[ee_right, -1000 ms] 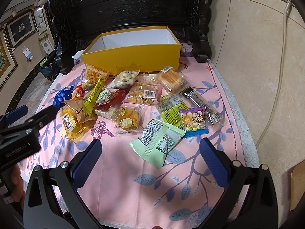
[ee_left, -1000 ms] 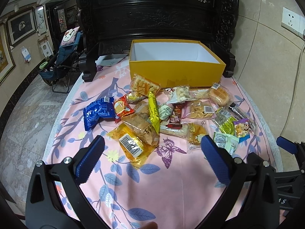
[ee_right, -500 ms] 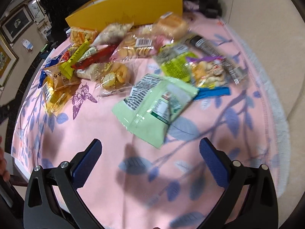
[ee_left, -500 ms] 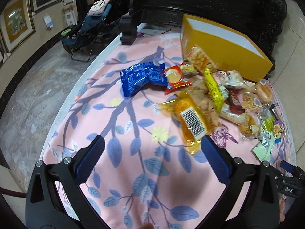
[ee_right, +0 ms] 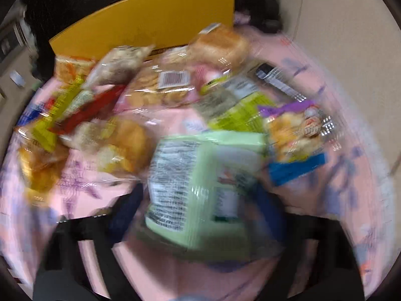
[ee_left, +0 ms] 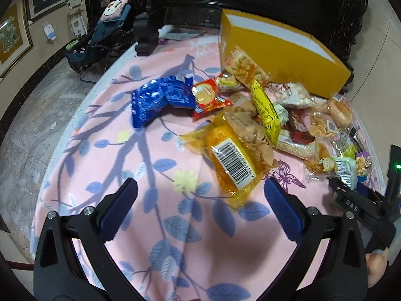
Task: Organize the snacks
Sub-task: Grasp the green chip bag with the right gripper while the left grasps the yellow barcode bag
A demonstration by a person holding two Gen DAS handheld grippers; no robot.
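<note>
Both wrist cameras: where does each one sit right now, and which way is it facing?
Left wrist: on the left gripper, above the pink cloth, looking at the orange barcode packet and yellow box; its open fingers show, plus the other gripper at the right edge.
Right wrist: on the right gripper, low over the pale green packet, heavily blurred; its fingers flank that packet.
Shared: the yellow box, the snack pile, the pink cloth.
</note>
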